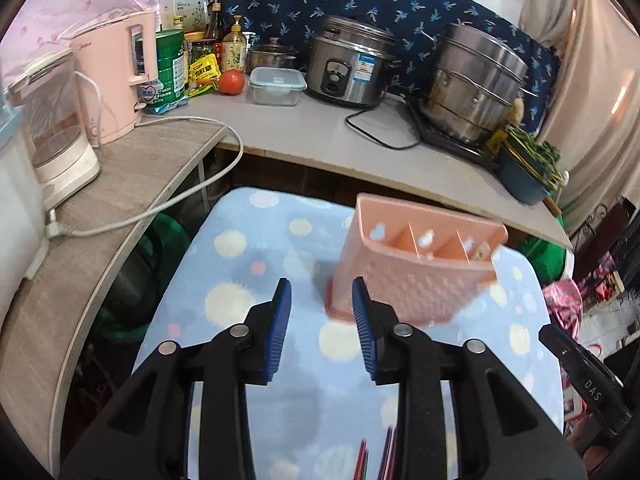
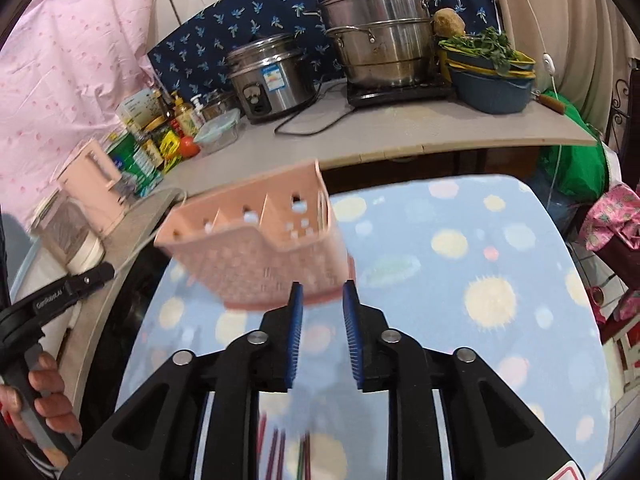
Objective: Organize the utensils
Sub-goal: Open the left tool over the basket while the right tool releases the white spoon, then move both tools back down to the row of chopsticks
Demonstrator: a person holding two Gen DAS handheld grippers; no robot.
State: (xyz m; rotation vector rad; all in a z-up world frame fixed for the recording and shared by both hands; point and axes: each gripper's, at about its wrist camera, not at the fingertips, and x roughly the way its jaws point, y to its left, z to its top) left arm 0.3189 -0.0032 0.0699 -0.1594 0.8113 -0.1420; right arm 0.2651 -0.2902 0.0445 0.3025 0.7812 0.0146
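A pink perforated utensil holder (image 1: 416,280) with three compartments stands on the blue dotted cloth (image 1: 248,264), blurred in both views. My left gripper (image 1: 320,286) is open just in front of the holder's base, its blue pads (image 1: 280,320) apart with nothing between them. In the right wrist view the holder (image 2: 260,256) sits ahead and to the left of my right gripper (image 2: 323,286), which is open by a narrow gap and holds nothing. Thin coloured sticks (image 1: 376,456) lie on the cloth beneath the left gripper, and similar sticks (image 2: 276,452) show beneath the right gripper.
Behind the cloth a counter (image 1: 320,128) carries a rice cooker (image 1: 348,68), a steel steamer pot (image 1: 476,80), a clear lidded box (image 1: 276,86), a tomato (image 1: 231,82) and bottles. A pink kettle (image 1: 116,76) and a white cable (image 1: 192,196) sit on the left shelf. A hand (image 2: 40,380) holds the other gripper's handle.
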